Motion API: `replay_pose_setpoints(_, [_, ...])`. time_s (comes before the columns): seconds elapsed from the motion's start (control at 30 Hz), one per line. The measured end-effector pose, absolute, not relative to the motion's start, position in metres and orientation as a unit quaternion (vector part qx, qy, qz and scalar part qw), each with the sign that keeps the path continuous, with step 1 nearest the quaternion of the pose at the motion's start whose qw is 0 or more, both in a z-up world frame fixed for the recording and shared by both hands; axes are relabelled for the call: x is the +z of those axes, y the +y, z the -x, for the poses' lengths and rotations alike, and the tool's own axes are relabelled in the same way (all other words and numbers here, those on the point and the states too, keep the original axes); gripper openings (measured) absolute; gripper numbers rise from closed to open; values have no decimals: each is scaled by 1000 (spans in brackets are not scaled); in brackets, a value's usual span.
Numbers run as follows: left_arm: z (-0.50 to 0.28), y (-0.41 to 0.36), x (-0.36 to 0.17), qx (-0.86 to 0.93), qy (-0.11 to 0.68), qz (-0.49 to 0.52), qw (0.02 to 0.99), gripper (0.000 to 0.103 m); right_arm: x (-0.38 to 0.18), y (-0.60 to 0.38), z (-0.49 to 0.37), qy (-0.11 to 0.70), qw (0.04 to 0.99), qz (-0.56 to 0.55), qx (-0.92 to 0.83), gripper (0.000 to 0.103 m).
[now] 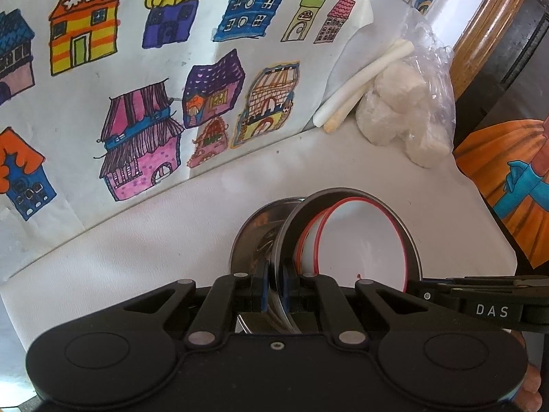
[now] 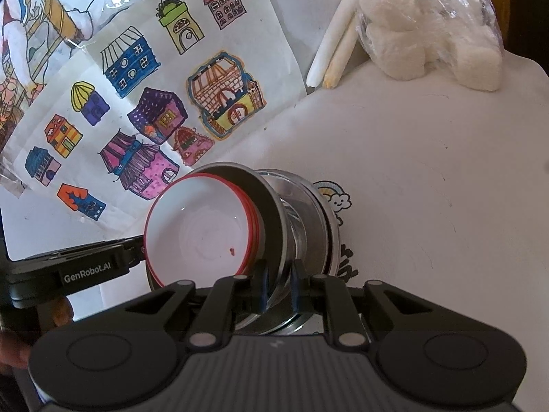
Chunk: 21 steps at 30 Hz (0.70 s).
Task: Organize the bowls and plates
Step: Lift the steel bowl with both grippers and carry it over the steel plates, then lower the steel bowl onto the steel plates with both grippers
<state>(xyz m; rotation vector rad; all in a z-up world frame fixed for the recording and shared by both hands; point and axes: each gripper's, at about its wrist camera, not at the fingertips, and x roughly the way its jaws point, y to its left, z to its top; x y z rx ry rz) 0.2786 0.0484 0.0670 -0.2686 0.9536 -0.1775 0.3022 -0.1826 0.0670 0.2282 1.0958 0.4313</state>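
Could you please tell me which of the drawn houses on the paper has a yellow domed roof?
The purple house in the sheet's top row of the house drawing; the other roofs are orange, blue, pink or striped.

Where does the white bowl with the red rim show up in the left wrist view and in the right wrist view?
Left wrist view: the white bowl sits low, right of centre, nested in a metal plate just past the left gripper.
Right wrist view: the white bowl sits low, left of centre, ahead of the right gripper.
Shared landmark: the plastic bag of white chunks, upper right in both.
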Motion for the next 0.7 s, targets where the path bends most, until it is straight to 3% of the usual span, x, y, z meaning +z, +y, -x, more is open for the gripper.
replay_pose_setpoints(0.7, [-288, 53, 60, -78, 466, 137, 870, 5, 62, -178, -312, 521, 822, -110, 201, 15])
